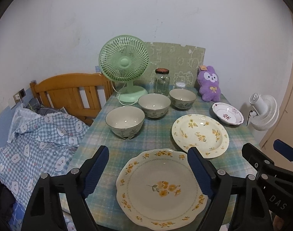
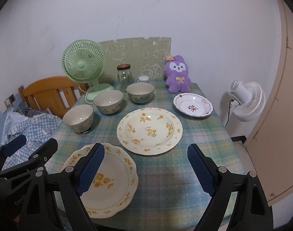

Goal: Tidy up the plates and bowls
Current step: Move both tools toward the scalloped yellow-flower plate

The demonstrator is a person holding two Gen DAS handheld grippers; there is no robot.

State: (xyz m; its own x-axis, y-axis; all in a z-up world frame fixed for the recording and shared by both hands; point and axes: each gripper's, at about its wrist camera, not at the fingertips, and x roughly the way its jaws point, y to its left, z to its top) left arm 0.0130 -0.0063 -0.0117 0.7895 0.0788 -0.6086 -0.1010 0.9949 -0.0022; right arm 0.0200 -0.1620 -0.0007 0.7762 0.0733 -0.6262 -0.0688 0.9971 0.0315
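A scalloped plate with yellow flowers (image 1: 161,190) (image 2: 110,181) lies at the table's near edge. Beyond it lie a round yellow-flowered plate (image 1: 200,134) (image 2: 149,130) and a small white dish with a red pattern (image 1: 228,113) (image 2: 192,105). Three grey-green bowls (image 1: 125,120) (image 1: 154,105) (image 1: 182,98) stand in a diagonal row at the left. My left gripper (image 1: 148,165) hovers open above the scalloped plate, touching nothing. My right gripper (image 2: 145,165) hangs open over bare cloth right of that plate, also seen at the right edge (image 1: 262,154) of the left wrist view.
A green desk fan (image 1: 125,67), a glass jar (image 1: 161,81), a small white tub (image 1: 180,85) and a purple plush rabbit (image 1: 210,83) stand along the back by the wall. A wooden headboard (image 1: 69,90) and checked bedding (image 1: 40,134) lie left; a white fan (image 1: 264,111) stands right.
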